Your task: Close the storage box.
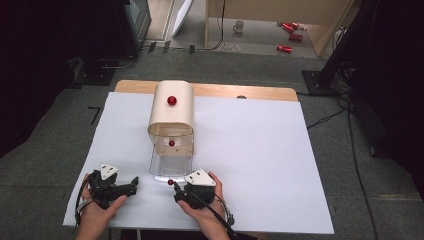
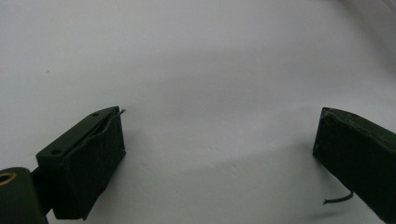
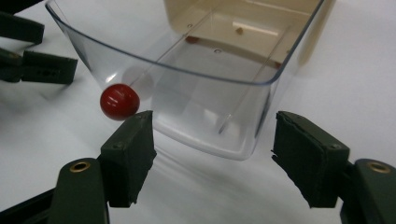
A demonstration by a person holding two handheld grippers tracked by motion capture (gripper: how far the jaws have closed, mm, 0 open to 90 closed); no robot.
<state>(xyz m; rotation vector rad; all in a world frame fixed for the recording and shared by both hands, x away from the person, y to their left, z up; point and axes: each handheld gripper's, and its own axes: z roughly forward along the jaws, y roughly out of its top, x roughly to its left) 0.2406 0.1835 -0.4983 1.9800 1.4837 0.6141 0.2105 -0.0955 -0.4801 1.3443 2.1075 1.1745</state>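
Your right tongs [image 3: 212, 147] gape apart at the clear drawer [image 3: 187, 84], beside its red knob [image 3: 120, 101]; your left tongs [image 2: 219, 154] spread wide over the white surface [image 2: 196, 56].

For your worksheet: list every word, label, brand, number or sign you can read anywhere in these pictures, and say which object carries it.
No text can be read.
The red cans on the floor beyond the table may be printed, but are too small and blurred to read.
The mug near them: no marking can be made out.
The cream bread box, its clear drawer, the white table cover and both grippers carry no visible lettering.
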